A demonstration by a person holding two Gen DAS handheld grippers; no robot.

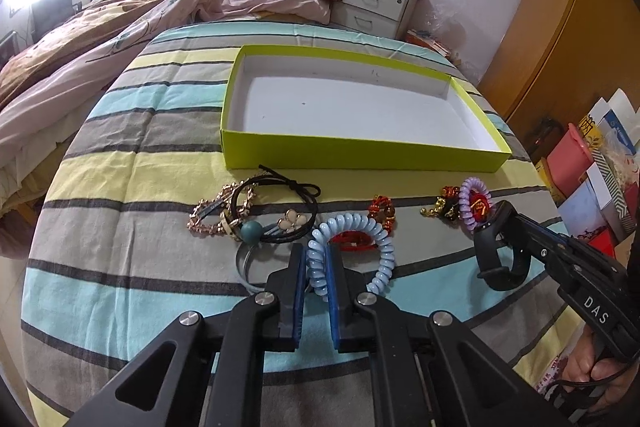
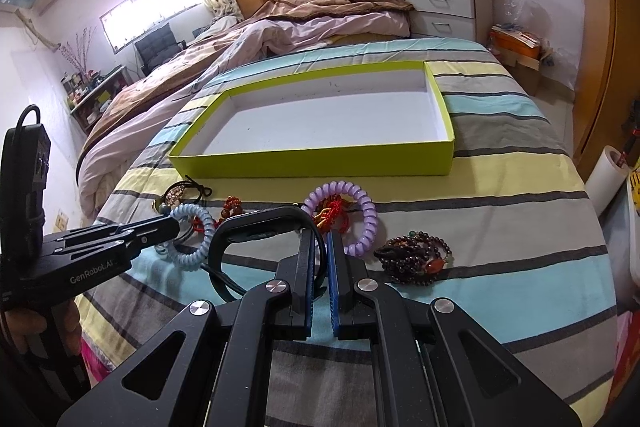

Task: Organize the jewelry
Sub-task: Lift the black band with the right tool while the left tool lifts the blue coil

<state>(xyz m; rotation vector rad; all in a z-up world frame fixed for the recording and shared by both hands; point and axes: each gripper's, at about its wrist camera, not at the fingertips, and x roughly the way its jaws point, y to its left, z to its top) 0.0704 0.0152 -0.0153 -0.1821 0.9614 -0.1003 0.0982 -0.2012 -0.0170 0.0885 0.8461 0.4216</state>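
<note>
Here, left to right across the striped bedspread (image 1: 120, 267):
Gold chain and black cord bands (image 1: 256, 211): a tangled heap just before the box's near left corner.
Left gripper (image 1: 318, 255): jaws closed tight on the pale blue coil band (image 1: 352, 251).
Green box (image 1: 360, 157): open, white inside, behind the jewelry row.
Purple coil band (image 1: 474, 203): lying by red-and-gold trinkets.
Right gripper (image 2: 319, 247): jaws pinched on the black wristband (image 2: 256, 227), lifted.
Dark bead bracelet (image 2: 416, 259): on the cloth, far right.
</note>
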